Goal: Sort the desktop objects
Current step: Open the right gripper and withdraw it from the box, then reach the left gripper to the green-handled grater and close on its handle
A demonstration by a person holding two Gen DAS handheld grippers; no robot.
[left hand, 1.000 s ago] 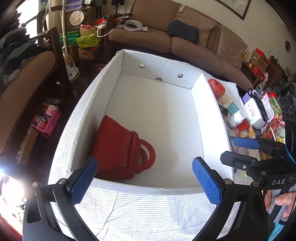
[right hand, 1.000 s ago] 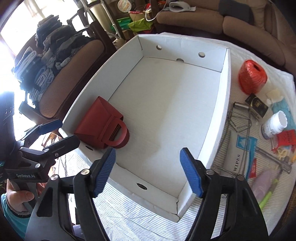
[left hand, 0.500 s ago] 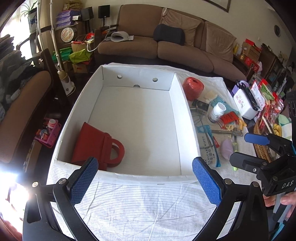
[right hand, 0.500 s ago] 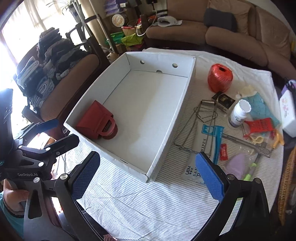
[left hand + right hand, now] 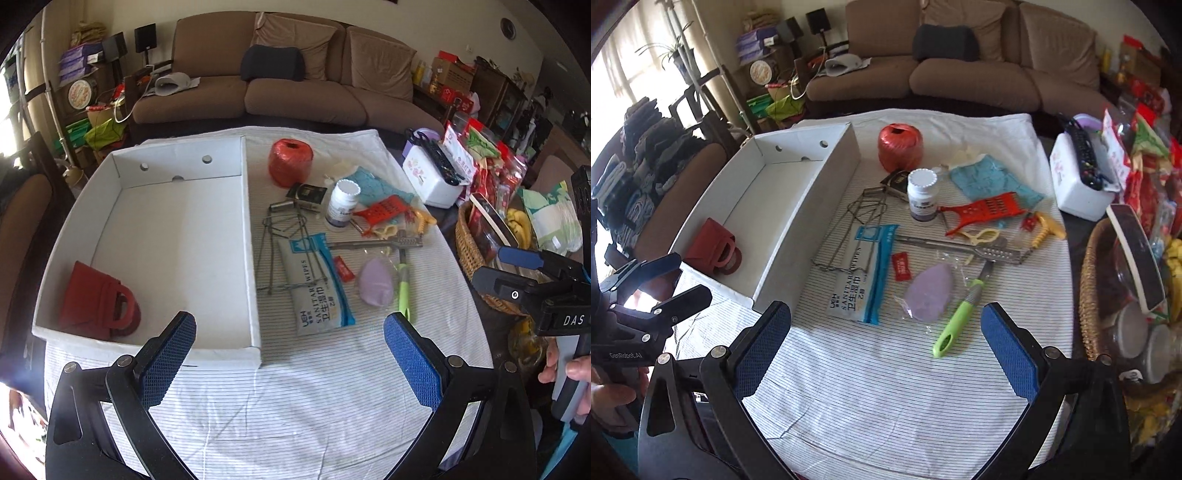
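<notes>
Cluttering cloth [image 5: 886,387]: wipes [image 5: 860,280], peeler [image 5: 960,314]

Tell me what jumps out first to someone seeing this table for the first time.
The big white box on the left of the striped cloth, holding only a small red bag in its near corner. To its right lies a scatter of loose things: a red ball of twine at the far end, a white pill bottle, a pack of sanitary wipes and a green-handled tool. Both grippers hang open over the near edge, holding nothing.
</notes>
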